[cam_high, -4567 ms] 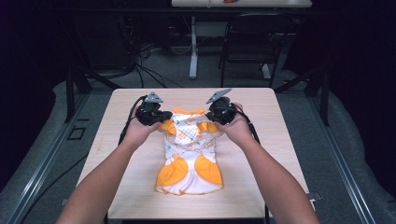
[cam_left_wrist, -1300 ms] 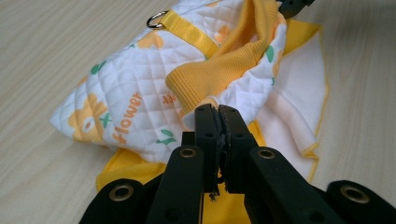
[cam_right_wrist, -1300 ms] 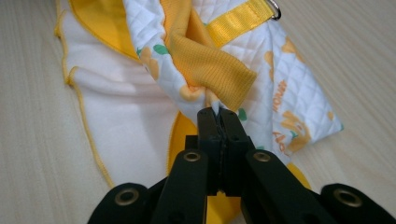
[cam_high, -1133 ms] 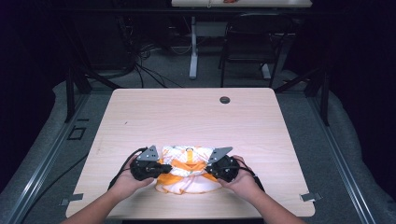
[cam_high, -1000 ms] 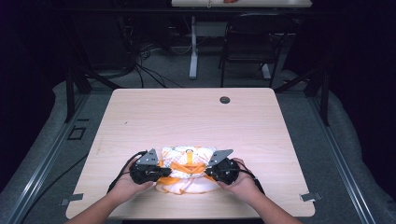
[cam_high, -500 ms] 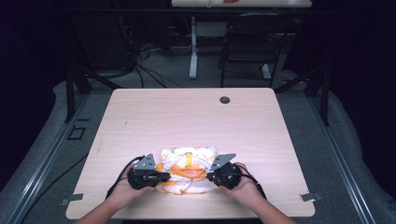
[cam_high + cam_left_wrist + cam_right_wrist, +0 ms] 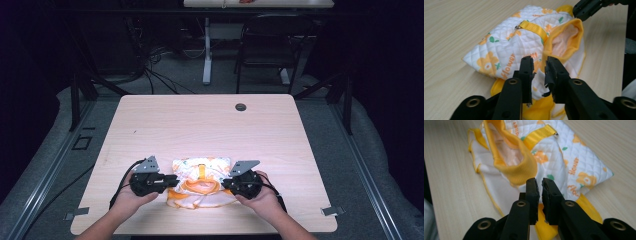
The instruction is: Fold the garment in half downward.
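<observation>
The folded garment (image 7: 200, 182), white quilted cloth with orange flower prints, green leaves and a yellow ribbed collar, lies low in the high view, just left of the frame's centre, near the table's near edge. A yellow strap (image 7: 534, 27) with a small metal ring crosses its top in the left gripper view; the open collar (image 7: 509, 157) sits in the upper left of the right gripper view.

The left gripper (image 7: 172, 181) sits at the garment's left edge in the high view. Its jaws have just been opening: a narrow gap shows between them in its own view, with cloth lying behind and below the tips (image 7: 539, 68), not pinched.

The right gripper (image 7: 226, 183) sits at the garment's right edge. Its jaws have also just been opening and stand only a slit apart (image 7: 540, 191), over yellow hem fabric without clamping it. Its tip also shows in the upper right of the left gripper view.

The wooden table (image 7: 200, 125) carries a small dark round grommet (image 7: 241, 107) in the upper middle. Cables and a chair stand on the dark floor beyond.
</observation>
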`<state>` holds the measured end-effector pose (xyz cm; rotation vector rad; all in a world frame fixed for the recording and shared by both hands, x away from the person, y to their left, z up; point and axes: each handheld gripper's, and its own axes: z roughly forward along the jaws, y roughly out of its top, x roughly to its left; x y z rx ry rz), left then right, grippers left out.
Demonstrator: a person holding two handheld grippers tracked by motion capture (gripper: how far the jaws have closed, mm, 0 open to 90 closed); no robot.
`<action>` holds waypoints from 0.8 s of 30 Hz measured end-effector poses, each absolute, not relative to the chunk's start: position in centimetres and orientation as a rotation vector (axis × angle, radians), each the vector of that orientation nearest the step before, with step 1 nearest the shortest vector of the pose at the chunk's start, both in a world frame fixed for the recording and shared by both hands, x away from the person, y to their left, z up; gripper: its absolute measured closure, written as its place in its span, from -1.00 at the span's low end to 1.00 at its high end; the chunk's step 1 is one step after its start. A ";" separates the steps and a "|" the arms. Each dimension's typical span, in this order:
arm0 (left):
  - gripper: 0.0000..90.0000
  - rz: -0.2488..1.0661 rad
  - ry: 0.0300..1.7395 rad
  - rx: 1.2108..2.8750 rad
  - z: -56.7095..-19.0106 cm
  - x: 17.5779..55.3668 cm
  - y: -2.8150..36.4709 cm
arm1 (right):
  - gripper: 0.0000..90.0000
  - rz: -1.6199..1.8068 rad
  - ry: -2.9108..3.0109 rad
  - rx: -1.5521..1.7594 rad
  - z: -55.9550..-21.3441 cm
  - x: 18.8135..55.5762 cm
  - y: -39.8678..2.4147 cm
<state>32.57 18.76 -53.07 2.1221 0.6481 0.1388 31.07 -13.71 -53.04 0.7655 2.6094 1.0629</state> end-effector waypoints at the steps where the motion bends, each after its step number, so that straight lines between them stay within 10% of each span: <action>1: 0.57 0.136 0.661 2.121 -53.1 32.7 18.6 | 0.78 1.059 2.605 0.763 -53.0 31.2 -13.5; 24: 0.07 0.178 0.613 2.265 -56.9 32.3 16.8 | 0.31 0.952 2.720 0.761 -56.0 31.8 -12.6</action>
